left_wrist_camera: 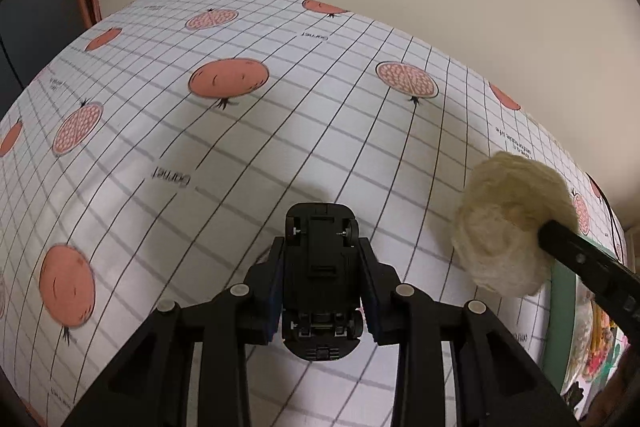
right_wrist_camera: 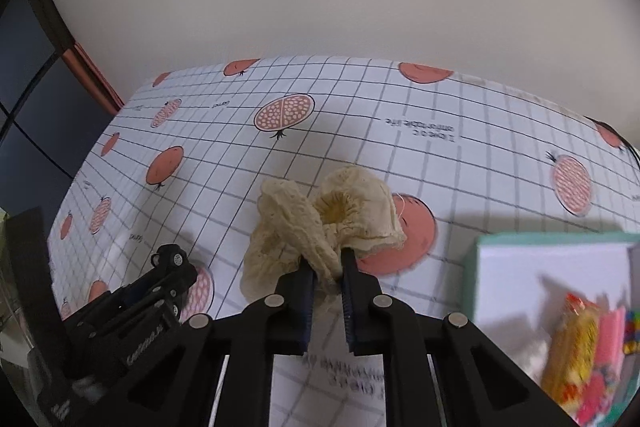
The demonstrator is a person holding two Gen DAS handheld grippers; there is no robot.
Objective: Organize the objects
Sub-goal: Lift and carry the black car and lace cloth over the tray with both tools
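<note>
My left gripper (left_wrist_camera: 321, 247) is shut on a black toy car (left_wrist_camera: 320, 267), held underside up above the tablecloth. From the right wrist view the same toy car (right_wrist_camera: 172, 259) and left gripper (right_wrist_camera: 170, 269) show at lower left. My right gripper (right_wrist_camera: 326, 263) is shut on a cream lace cloth (right_wrist_camera: 320, 223), bunched and lifted off the table. In the left wrist view that cream cloth (left_wrist_camera: 508, 223) hangs at the right, with a right gripper finger (left_wrist_camera: 580, 259) reaching into it.
The table carries a white grid tablecloth (left_wrist_camera: 280, 131) printed with pomegranates. A mint-green box (right_wrist_camera: 520, 243) at the right holds colourful packets (right_wrist_camera: 580, 347); its edge (left_wrist_camera: 558, 311) shows in the left wrist view. A beige wall stands behind the table.
</note>
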